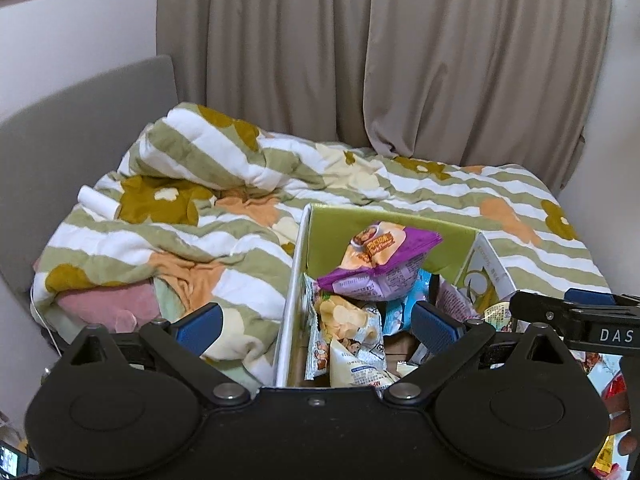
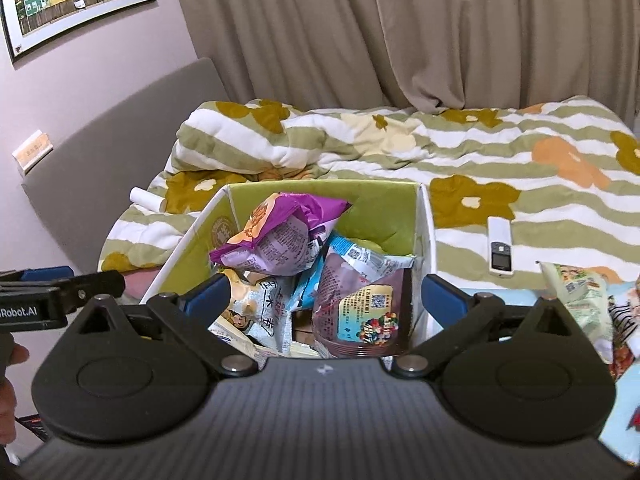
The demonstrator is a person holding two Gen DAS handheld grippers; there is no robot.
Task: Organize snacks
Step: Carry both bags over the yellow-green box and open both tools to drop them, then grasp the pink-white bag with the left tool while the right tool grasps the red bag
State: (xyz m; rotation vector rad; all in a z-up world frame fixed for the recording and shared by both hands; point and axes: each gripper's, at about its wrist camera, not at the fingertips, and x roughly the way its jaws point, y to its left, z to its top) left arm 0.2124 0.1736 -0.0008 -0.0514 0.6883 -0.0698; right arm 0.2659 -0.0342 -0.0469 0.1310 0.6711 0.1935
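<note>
A cardboard box [image 1: 332,236] with a green lining stands on the bed, piled with snack packs. A purple bag [image 1: 380,264] lies on top, over a white pack of crisps [image 1: 348,320]. My left gripper [image 1: 316,326] hangs open over the box's left wall, with nothing pressed between its blue pads. In the right wrist view the same box [image 2: 380,208] holds the purple bag [image 2: 276,228] and a mauve pack with a blue label [image 2: 360,300]. My right gripper [image 2: 326,300] stands wide open just above that pack, its pads apart from it.
A striped, flowered quilt [image 2: 520,168] covers the bed. A white remote [image 2: 500,252] lies to the right of the box, and loose snack packs [image 2: 576,292] lie further right. A white roll [image 2: 146,199] sits to the left, by the grey headboard [image 2: 120,140]. Curtains hang behind.
</note>
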